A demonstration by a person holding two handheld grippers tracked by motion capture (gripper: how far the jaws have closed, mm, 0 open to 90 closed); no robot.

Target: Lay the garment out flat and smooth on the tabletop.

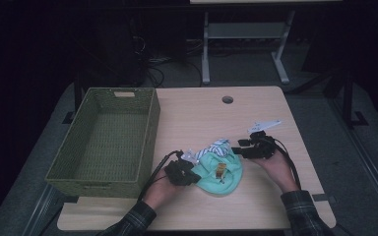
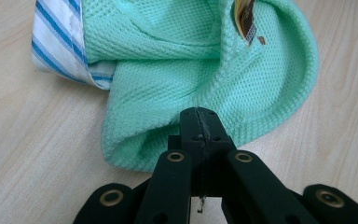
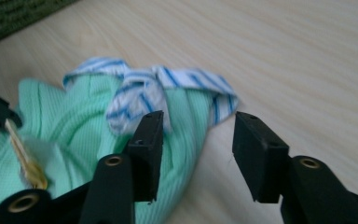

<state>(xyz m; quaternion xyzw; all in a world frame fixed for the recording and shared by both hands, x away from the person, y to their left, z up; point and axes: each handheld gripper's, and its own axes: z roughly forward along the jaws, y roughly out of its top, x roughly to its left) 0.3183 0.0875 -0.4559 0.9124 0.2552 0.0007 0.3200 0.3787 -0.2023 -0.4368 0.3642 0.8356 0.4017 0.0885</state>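
Observation:
A mint-green knit cloth (image 1: pixel 222 181) lies crumpled on the wooden table, with a white and blue striped cloth (image 1: pixel 220 145) bunched at its far edge. A yellow-brown tag (image 1: pixel 220 171) sticks out of the green folds. My left gripper (image 1: pixel 192 178) is at the cloth's left edge. Its jaws are shut, pinching the hem of the green cloth (image 2: pixel 191 70), whose folds run toward the tip (image 2: pixel 199 114). My right gripper (image 1: pixel 239 148) hovers just right of the pile, open, with bare table between its fingers (image 3: pixel 198 120). The striped cloth (image 3: pixel 168 84) lies just beyond them.
A green woven basket (image 1: pixel 98 189) stands with nothing in it on the table's left side. A round cable hole (image 1: pixel 227 100) is near the far edge. Bare wood (image 1: pixel 256 206) lies around the cloths, and a metal stand (image 1: pixel 243 34) is on the floor behind.

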